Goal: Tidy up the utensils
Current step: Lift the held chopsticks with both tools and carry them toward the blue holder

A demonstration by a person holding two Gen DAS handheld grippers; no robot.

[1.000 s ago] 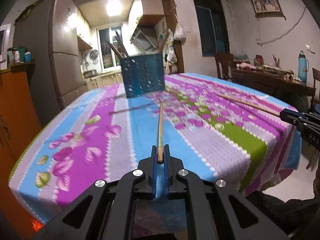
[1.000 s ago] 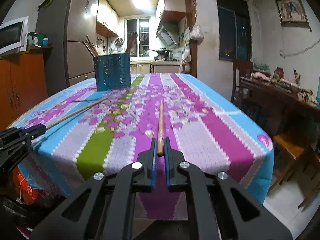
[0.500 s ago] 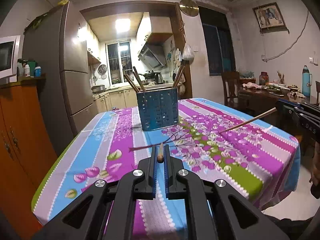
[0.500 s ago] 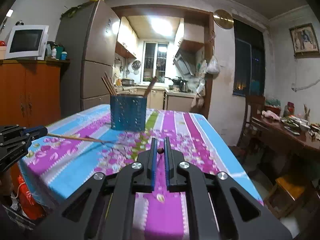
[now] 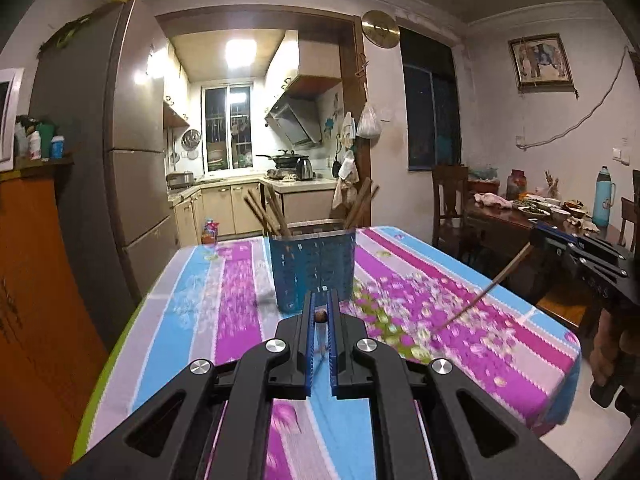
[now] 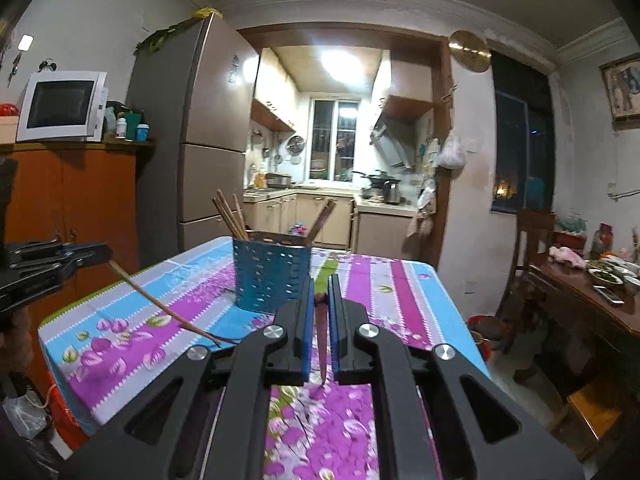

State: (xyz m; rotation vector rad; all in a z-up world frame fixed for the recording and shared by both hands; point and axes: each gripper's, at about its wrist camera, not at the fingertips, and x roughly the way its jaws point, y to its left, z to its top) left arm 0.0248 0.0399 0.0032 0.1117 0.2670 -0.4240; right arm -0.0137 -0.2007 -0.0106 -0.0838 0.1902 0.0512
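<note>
A blue perforated utensil basket (image 5: 314,272) (image 6: 272,276) stands on the floral tablecloth with several wooden chopsticks leaning in it. My left gripper (image 5: 321,300) is shut on the thick end of a chopstick (image 5: 320,316), held above the table just short of the basket. In the right wrist view this same chopstick (image 6: 160,308) slopes down from the left gripper (image 6: 106,250) to the cloth. My right gripper (image 6: 322,286) is shut on a second chopstick (image 6: 321,344), whose tip hangs down between the fingers. From the left wrist view the right gripper (image 5: 536,236) holds that chopstick (image 5: 480,292) slanting down.
The table (image 5: 520,360) (image 6: 420,300) carries a striped floral cloth. A tall fridge (image 5: 120,160) and an orange cabinet (image 6: 80,200) stand to the left. A dark wooden table (image 5: 520,216) with dishes and a chair (image 5: 448,200) stand on the right. The kitchen lies behind.
Both grippers have risen off the table, each lifting its chopstick. The chopsticks now slant tip-down instead of lying flat. The basket sits nearer and lower in both views.
</note>
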